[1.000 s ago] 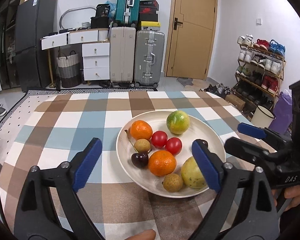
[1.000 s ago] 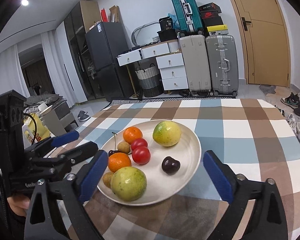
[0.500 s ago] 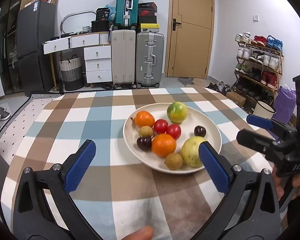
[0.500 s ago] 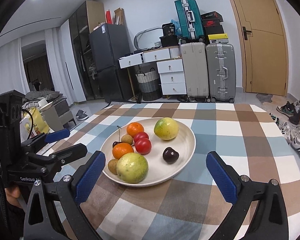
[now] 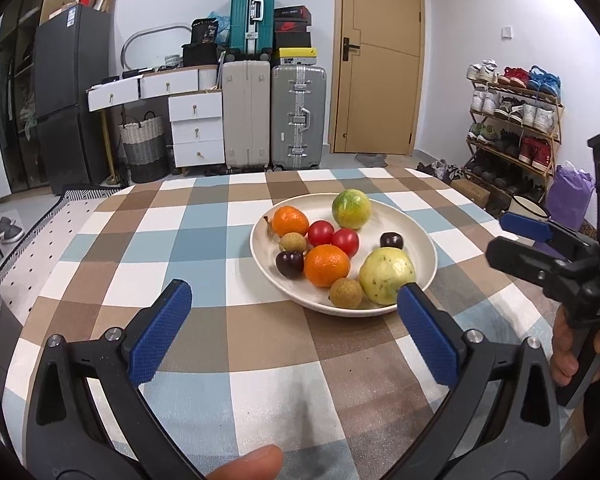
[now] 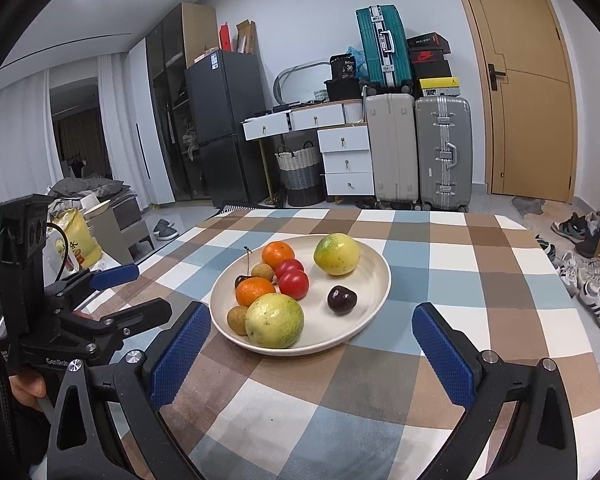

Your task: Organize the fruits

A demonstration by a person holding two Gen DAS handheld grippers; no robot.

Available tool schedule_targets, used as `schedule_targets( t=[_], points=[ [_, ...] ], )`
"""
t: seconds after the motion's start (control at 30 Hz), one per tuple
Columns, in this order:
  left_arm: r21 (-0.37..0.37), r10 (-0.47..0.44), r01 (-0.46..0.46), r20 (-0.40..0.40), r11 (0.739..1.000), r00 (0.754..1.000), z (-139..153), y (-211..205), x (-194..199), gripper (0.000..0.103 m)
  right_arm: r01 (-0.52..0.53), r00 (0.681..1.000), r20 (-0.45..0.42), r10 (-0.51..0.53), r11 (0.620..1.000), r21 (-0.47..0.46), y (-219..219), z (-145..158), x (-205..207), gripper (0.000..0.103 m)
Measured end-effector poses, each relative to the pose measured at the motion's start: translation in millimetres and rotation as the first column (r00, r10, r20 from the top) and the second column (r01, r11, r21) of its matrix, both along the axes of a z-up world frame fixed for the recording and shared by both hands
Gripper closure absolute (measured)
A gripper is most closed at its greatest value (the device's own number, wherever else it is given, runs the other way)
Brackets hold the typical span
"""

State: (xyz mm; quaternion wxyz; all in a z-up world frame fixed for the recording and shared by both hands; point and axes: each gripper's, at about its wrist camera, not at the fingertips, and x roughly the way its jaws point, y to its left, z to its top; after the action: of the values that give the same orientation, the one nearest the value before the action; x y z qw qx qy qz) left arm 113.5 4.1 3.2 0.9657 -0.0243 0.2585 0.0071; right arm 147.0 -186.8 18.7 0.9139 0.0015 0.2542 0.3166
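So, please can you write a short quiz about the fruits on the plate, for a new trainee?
1. How many red tomatoes lie on the round cream plate?
2. True or false: the dark cherry lying alone touches the yellow-green guava at the plate's near edge.
3. Which is held by the left gripper? A) orange mandarin B) brown longan C) nothing

Key: 1. Two. 2. False: bare plate lies between them. 3. C: it is open over the checked tablecloth, with nothing between its blue pads.
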Motion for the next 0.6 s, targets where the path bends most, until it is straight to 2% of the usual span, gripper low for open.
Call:
schedule_targets(
  t=[0.6],
  points=[
    [-0.009,0.003,-0.004,-0.019,1.0,1.0,-2.4,0.7,1.7,0.0,-0.003,1.0,0.007,0.003,1.0,-0.028,4.9,1.7,-1.1,0.001]
  ],
)
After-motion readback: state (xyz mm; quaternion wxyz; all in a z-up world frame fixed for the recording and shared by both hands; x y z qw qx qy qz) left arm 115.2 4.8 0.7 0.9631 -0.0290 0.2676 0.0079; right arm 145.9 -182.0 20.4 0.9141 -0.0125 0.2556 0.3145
